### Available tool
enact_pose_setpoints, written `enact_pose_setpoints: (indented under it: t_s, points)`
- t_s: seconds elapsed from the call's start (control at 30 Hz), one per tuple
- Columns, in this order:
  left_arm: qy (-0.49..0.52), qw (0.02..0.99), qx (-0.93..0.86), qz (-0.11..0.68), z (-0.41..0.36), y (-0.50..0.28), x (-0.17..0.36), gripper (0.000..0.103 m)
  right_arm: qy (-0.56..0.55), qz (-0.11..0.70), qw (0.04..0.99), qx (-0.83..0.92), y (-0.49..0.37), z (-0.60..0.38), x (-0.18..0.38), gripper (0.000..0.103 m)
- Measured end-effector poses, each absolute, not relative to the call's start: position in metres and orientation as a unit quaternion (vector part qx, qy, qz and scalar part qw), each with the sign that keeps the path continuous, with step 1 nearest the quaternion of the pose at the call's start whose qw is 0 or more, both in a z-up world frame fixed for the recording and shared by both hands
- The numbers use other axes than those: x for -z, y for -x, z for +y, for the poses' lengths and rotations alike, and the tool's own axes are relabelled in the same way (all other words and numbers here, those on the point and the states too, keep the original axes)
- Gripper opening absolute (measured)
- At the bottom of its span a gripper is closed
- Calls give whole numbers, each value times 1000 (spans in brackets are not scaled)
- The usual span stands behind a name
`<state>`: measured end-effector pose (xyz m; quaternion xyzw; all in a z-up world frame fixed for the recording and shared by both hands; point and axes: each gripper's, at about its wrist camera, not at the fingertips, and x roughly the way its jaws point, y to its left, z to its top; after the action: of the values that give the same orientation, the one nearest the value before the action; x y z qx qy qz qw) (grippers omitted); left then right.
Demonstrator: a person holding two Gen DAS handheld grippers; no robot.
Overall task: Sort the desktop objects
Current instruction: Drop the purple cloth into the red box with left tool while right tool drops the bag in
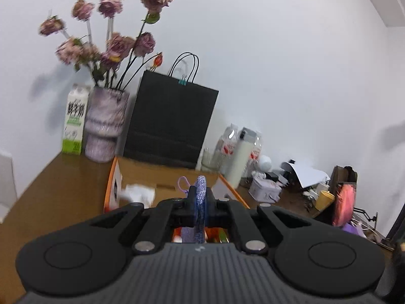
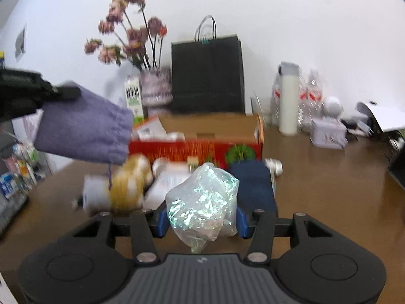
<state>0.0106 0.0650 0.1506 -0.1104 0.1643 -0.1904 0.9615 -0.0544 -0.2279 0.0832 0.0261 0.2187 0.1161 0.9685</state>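
**Ana:** Jaws first: the left gripper (image 1: 200,202) is clenched on a purple knitted pouch (image 1: 201,197), seen edge-on between the pads in its own camera. From the right wrist view the same pouch (image 2: 83,129) hangs in the air at about nine o'clock, clear of the tabletop (image 2: 329,190).

**Ben:** And the right gripper (image 2: 202,217)?

**Ana:** Its jaws are half-wide and grasping an iridescent plastic bag (image 2: 202,200), crumpled, with the blue pads against its sides. It looks lifted off the surface too, though I can't be certain.

**Ben:** How far along is the sorting?

**Ana:** Early to middle, I'd judge. Two items are in hand but neither is put away. The open cardboard box (image 2: 210,129) at twelve o'clock, red printed on its front, already holds some papers and looks like the likely destination. A blurred yellow-and-white item (image 2: 126,185), a white packet (image 2: 167,182), a dark blue cloth (image 2: 253,187) and a silver can (image 2: 274,166) lie unsorted in front of it.

**Ben:** Anything in the way?

**Ana:** Behind the box stand a black paper bag (image 2: 207,73), a vase of dried roses (image 2: 155,86) and a milk carton (image 2: 134,96). A white bottle (image 2: 288,106) and a small tin (image 2: 329,134) sit at two o'clock. The pile lies between the grippers and the box, so a low carry might snag it.
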Motion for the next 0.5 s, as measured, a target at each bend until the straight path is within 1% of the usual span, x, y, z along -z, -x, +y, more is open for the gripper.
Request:
enact_pose_setpoints:
  t_s: [0.13, 0.2, 0.27, 0.4, 0.5]
  points:
    - [101, 956, 185, 202, 63, -94, -156, 5, -28, 195, 974, -111, -7, -237, -121, 48]
    - [98, 948, 190, 234, 60, -141, -154, 5, -41, 197, 973, -111, -51, -242, -135, 48]
    - [104, 942, 179, 263, 57, -184, -148, 5, -61, 215, 968, -116, -103, -247, -142, 48]
    - [91, 927, 136, 336, 53, -270, -109, 6, -79, 269, 953, -113, -209, -244, -134, 48]
    - [68, 921, 113, 366, 51, -308, -78, 6, -50, 321, 942, -82, -275, -233, -109, 48]
